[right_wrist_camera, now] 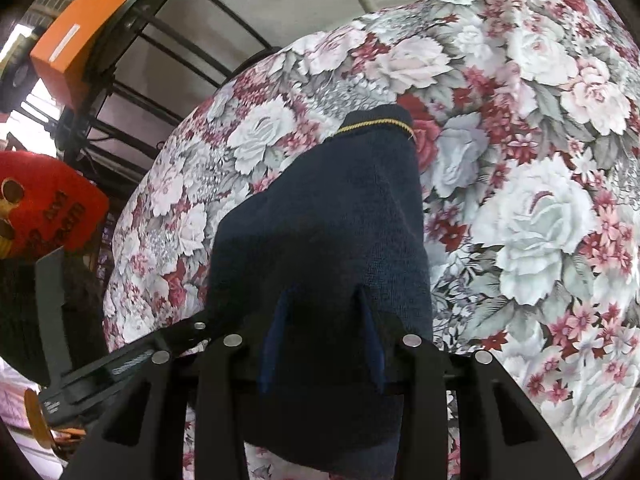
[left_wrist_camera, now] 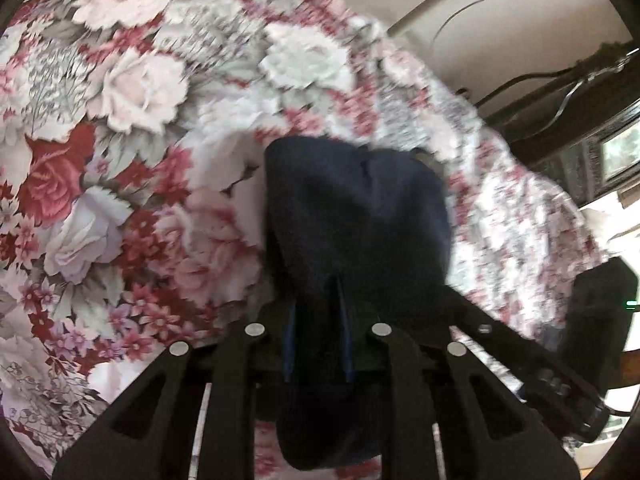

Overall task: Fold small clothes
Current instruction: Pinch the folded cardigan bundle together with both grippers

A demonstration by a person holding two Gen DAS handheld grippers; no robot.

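A navy knitted garment [left_wrist_camera: 352, 208] lies bunched on the floral bedspread [left_wrist_camera: 120, 120] and hangs over my left gripper [left_wrist_camera: 316, 288]. Its two blue-edged fingers stand close together, shut on a fold of that dark cloth. In the right wrist view the same navy garment [right_wrist_camera: 328, 208] rises as a hump from my right gripper [right_wrist_camera: 325, 292] towards a hem with a thin yellow stripe [right_wrist_camera: 376, 124]. The right fingers [right_wrist_camera: 370, 340] sit wider apart, with thick cloth pinched between them and draped over the tips. The garment's lower part hangs in front of both grippers and hides the pads.
The floral bedspread [right_wrist_camera: 540, 220] fills most of both views. At the left of the right wrist view stand a black metal rack [right_wrist_camera: 132, 92], an orange box [right_wrist_camera: 76, 36] and a red object [right_wrist_camera: 44, 208]. Dark furniture [left_wrist_camera: 580, 132] and a pale wall lie past the bed's edge.
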